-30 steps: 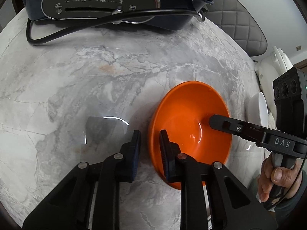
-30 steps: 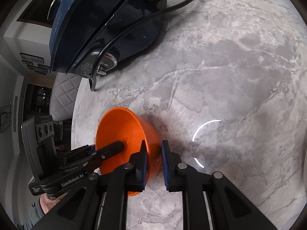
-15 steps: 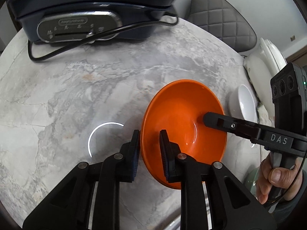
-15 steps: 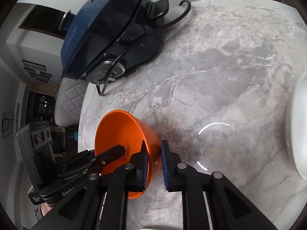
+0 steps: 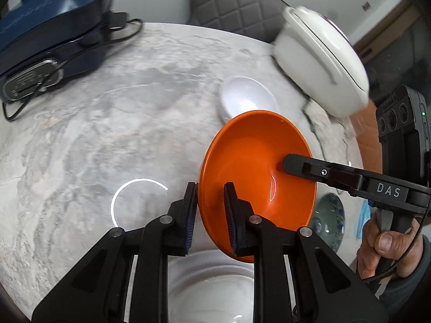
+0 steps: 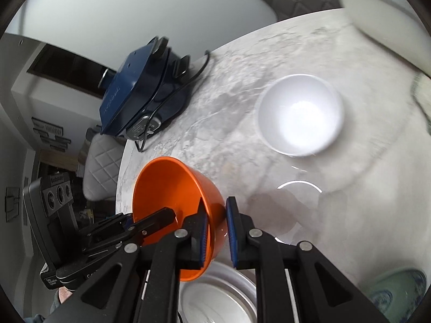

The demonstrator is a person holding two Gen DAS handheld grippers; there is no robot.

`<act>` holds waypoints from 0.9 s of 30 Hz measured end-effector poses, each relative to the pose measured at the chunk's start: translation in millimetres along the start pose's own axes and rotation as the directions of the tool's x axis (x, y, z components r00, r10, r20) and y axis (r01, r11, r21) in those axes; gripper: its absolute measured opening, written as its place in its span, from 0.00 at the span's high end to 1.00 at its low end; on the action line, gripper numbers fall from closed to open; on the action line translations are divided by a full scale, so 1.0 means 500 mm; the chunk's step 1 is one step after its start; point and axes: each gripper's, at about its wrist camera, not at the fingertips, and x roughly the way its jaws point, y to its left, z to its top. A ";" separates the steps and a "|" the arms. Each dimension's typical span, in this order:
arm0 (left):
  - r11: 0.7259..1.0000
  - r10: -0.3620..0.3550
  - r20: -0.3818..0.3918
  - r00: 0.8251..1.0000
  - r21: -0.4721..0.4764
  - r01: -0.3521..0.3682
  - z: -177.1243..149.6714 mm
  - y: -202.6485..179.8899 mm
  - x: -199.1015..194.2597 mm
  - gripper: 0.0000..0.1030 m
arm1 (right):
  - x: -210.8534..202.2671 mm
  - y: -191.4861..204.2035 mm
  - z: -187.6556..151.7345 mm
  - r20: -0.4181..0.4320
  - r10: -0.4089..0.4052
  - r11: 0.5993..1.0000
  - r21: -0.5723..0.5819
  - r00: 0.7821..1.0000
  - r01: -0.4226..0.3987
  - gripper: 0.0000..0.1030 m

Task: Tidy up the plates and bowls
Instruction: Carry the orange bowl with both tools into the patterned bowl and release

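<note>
An orange bowl (image 5: 253, 167) hangs tilted above the marble table (image 5: 107, 134), held on both sides. My left gripper (image 5: 208, 210) is shut on its near rim. My right gripper (image 6: 216, 231) is shut on the opposite rim of the orange bowl (image 6: 167, 185); its finger (image 5: 309, 168) shows inside the bowl in the left wrist view. A white bowl (image 5: 247, 102) stands on the table beyond it, also in the right wrist view (image 6: 300, 114). A white plate (image 5: 212, 290) lies right below the grippers, also in the right wrist view (image 6: 218, 298).
A dark blue electric cooker (image 5: 51, 45) with a black cord (image 5: 80, 53) stands at the far left. A white lidded pot (image 5: 320, 62) stands at the far right. A green patterned dish (image 5: 327, 220) lies near the right edge. A grey quilted chair (image 5: 229, 2) stands behind the table.
Both grippers have lifted the orange bowl and carried it back and rightwards, away from the cooker. The white bowl, white plate and white pot have come into view.
</note>
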 end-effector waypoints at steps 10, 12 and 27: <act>0.988 -0.058 -0.073 0.996 0.138 0.068 -0.059 -0.247 0.067 0.82 | -0.168 -0.153 -0.112 0.095 -0.058 0.989 0.138 0.994 0.045 0.85; 0.983 -0.063 -0.093 0.994 0.167 0.078 -0.073 -0.292 0.085 0.82 | -0.198 -0.183 -0.133 0.108 -0.073 0.985 0.164 0.991 0.055 0.85; 0.950 0.009 -0.221 0.975 0.307 0.061 -0.197 -0.479 0.233 0.82 | -0.274 -0.357 -0.256 0.087 -0.139 0.946 0.307 0.987 0.106 0.85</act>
